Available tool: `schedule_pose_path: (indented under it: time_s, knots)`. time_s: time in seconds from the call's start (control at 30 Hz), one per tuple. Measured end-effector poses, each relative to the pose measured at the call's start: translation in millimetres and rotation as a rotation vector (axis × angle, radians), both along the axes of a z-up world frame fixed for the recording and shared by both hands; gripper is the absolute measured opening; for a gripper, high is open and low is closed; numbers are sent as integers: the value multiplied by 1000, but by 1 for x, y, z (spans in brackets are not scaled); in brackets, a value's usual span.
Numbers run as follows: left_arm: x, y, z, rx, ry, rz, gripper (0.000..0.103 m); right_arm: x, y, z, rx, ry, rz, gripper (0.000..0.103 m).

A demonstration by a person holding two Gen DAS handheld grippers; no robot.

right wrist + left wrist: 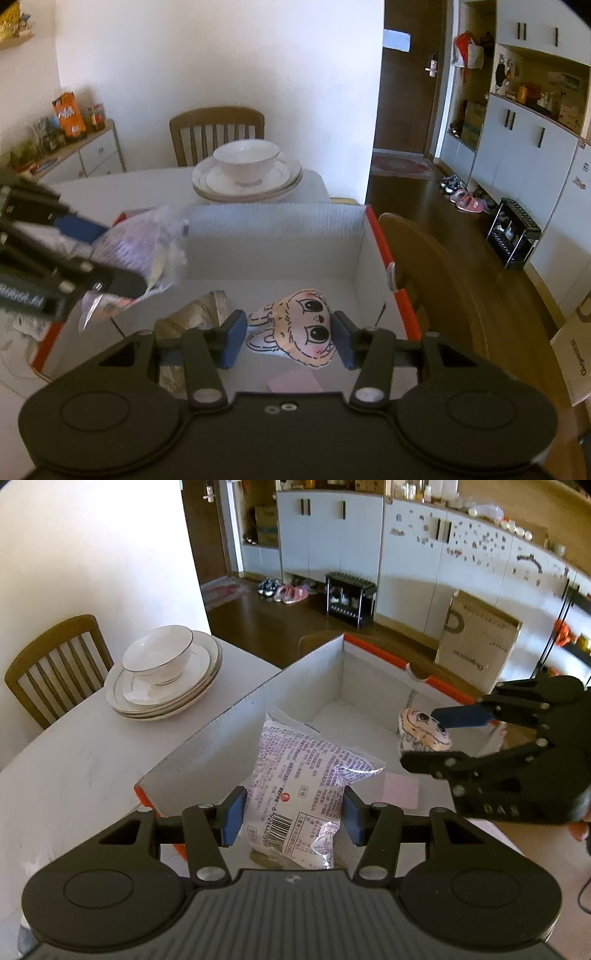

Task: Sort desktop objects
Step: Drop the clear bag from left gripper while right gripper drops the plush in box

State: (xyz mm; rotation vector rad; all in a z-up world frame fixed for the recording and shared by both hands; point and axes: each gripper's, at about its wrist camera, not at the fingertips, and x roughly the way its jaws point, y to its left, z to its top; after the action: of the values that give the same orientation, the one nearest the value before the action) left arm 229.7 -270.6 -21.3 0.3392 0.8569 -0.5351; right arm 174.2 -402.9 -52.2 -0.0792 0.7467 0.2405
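Observation:
My left gripper (291, 818) is shut on a purple-and-white snack packet (306, 775) and holds it over the open white box with orange edges (236, 716). It also shows at the left of the right wrist view (110, 254), with the packet (144, 251) above the box (280, 221). My right gripper (290, 339) is shut on a pink cartoon-rabbit pouch (299, 328) and holds it inside the box. In the left wrist view the right gripper (432, 734) grips the pouch (421, 729) over the box's right side. A brown packet (199, 314) and a pink slip (295, 382) lie on the box floor.
A white bowl on stacked plates (166, 672) stands on the white table (74, 768) beyond the box, also in the right wrist view (247, 173). Wooden chairs (218, 133) stand at the table's far side and right of the box (436, 277). A cardboard carton (476, 642) stands on the floor.

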Motion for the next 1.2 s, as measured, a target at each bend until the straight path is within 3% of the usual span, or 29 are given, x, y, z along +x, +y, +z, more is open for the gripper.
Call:
schedule_pose_path:
  time_s: [0.57, 1.2]
  knots:
    - [51, -31, -45, 117, 109, -94, 53, 30, 16, -31, -124, 93, 140, 49]
    - [66, -36, -57, 124, 150, -109, 54, 34, 21, -45, -133, 156, 192, 54]
